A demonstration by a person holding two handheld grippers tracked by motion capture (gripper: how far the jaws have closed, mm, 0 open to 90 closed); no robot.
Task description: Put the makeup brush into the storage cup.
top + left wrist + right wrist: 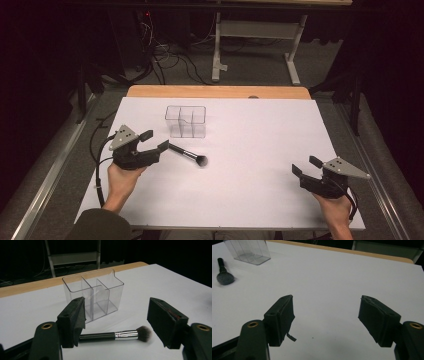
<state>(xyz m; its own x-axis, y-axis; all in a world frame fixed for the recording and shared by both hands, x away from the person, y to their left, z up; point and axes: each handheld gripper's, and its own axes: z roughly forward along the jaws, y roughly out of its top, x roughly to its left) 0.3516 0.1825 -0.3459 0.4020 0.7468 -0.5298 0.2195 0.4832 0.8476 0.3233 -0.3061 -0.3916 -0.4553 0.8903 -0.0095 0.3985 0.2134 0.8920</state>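
Note:
A black-handled makeup brush [189, 155] with a silver ferrule and dark bristles lies flat on the white table [260, 150]. Behind it stands a clear plastic organizer [186, 121] with three compartments, nothing inside. My left gripper [154, 140] is open just left of the brush's handle end. In the left gripper view the brush [117, 335] lies across the gap between the jaws, and the organizer [93, 296] stands beyond it. My right gripper [306, 166] is open near the table's right front, holding nothing. Far off in the right gripper view are the brush [224, 275] and the organizer [249, 250].
A wooden strip [215, 92] runs along the table's far edge. Beyond it are white desk legs [218, 45] and cables on the floor. Metal rails [55, 170] flank the table's left and right sides. Bare white surface lies between the two grippers.

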